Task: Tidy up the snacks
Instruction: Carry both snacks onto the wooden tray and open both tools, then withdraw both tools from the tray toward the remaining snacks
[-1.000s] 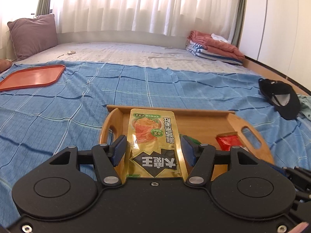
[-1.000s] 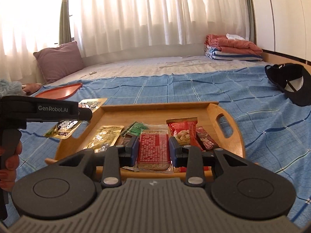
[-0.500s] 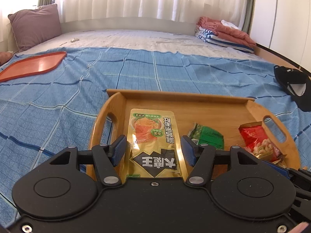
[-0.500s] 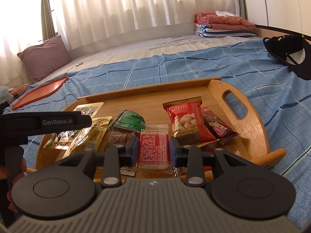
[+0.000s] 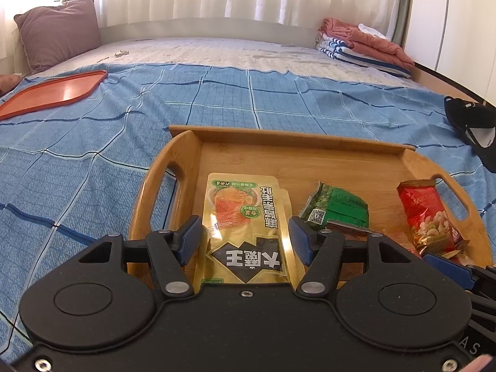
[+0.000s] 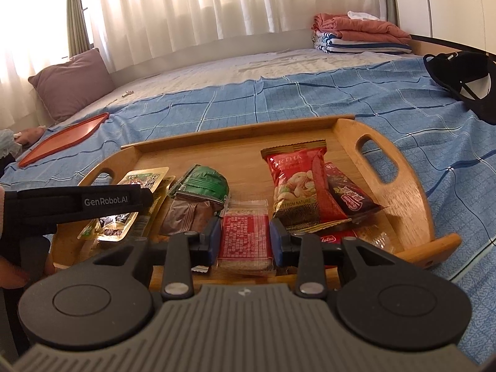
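My left gripper (image 5: 243,235) is shut on a gold snack pouch (image 5: 245,220) and holds it over the left end of the wooden tray (image 5: 279,136). My right gripper (image 6: 245,237) is shut on a red-and-white wafer packet (image 6: 245,238) over the tray's near edge (image 6: 440,245). In the tray lie a green packet (image 6: 204,183), a brown packet (image 6: 189,217), a red nut bag (image 6: 300,183), a dark red packet (image 6: 350,198) and another gold pouch (image 6: 108,232). The left gripper's body (image 6: 93,201) shows in the right wrist view.
The tray sits on a blue checked bedspread (image 5: 93,155). An orange-red tray (image 5: 52,93) lies at the far left. A black cap (image 5: 474,130) lies at the right. Folded blankets (image 5: 362,46) and a purple pillow (image 5: 55,31) are at the back.
Both grippers have moved forward and down over the wooden tray with their packets still held. The gold pouch now hangs above the tray's left end.
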`<state>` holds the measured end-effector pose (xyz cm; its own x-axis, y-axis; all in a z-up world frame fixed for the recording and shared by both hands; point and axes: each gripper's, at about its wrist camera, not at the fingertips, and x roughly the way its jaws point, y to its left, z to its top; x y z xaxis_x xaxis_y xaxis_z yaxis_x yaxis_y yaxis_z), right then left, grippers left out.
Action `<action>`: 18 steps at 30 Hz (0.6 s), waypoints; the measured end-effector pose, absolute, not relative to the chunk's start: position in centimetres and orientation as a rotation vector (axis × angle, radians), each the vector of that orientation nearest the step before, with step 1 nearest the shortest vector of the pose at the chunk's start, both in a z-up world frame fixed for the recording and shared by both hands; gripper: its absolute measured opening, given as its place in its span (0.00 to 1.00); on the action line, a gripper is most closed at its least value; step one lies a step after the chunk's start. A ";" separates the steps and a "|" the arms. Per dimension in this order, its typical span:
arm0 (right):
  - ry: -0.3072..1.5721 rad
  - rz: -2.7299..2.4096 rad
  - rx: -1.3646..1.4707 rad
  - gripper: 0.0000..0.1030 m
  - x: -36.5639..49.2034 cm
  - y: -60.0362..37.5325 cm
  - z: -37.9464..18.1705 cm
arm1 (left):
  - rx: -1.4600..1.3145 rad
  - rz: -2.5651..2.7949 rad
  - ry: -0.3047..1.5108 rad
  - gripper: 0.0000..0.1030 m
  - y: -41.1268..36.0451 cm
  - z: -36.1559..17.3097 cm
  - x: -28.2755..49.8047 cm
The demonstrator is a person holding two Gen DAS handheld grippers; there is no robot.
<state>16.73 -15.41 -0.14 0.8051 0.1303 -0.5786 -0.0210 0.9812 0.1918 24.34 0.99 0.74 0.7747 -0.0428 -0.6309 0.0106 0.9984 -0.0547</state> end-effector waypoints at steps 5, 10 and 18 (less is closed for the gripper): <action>0.633 0.082 0.176 0.38 16.7 -15.5 -0.2 | -0.054 -0.030 0.690 0.60 1.2 0.7 24.3; 0.618 0.101 0.189 0.63 16.2 -15.6 0.1 | -0.085 -0.026 0.640 0.85 1.8 2.0 23.1; 0.587 0.121 0.190 0.74 14.5 -15.7 1.4 | -0.046 -0.057 0.584 0.92 2.1 4.8 20.2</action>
